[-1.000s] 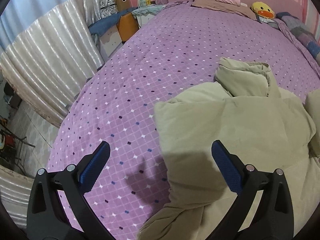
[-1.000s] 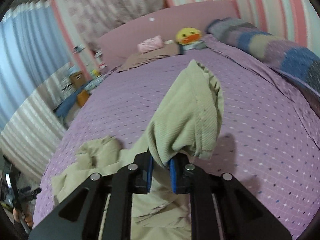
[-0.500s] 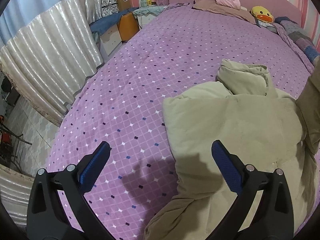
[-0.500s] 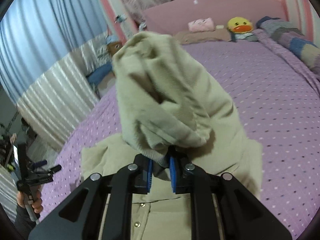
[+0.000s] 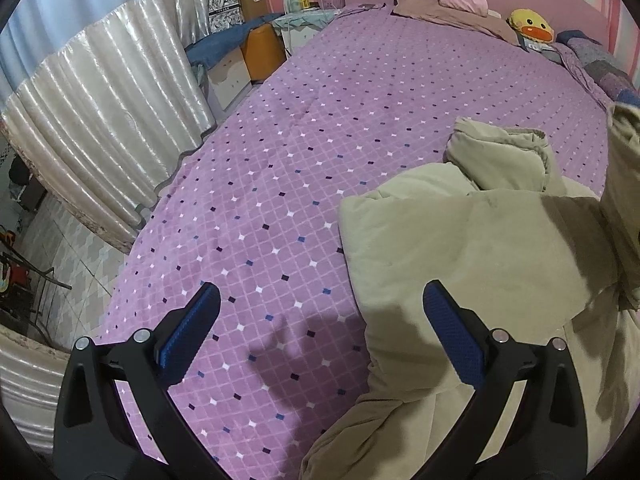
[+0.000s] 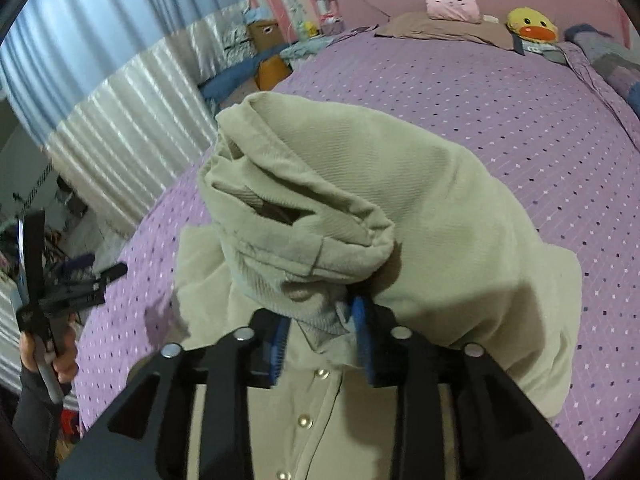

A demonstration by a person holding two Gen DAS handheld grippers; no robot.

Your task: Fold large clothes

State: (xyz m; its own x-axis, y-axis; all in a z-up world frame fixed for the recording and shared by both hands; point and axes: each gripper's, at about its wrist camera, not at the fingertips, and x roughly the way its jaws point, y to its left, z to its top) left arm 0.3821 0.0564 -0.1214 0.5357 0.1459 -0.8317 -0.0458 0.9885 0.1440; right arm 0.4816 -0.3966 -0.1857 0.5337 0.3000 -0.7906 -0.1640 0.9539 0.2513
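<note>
The right gripper (image 6: 322, 346) has just been opening, its blue pads now standing a little apart with the sleeve's (image 6: 304, 216) cuff between them; the cloth seems to sag in the gap rather than be pinched, though I can't be sure it has come free of both pads. It sits above the button placket (image 6: 308, 408), so the sleeve has been carried across the front of the jacket (image 5: 480, 264). To do this release well, I'd say let the jaws part fully before drawing back, so the ribbed cuff doesn't snag and drag the fold open. The sleeve is bunched, so it would want laying flat and straight across the chest, not dropped in a heap.

The left gripper (image 5: 320, 332) hangs wide open and empty, one finger over the purple bedspread (image 5: 320, 140), the other over the jacket's near edge, touching nothing. It could usefully press that edge down.

The jacket is a pale khaki, corduroy-looking thing with snap buttons, soft and thick. It lies on the near part of the bed, toward the right side as seen from the left wrist. Its far end is rumpled into a lump (image 5: 504, 156), and the body shows broad creases. From the right wrist I can see the person's hand (image 6: 52, 356) holding the left tool, well off to the side.
</note>
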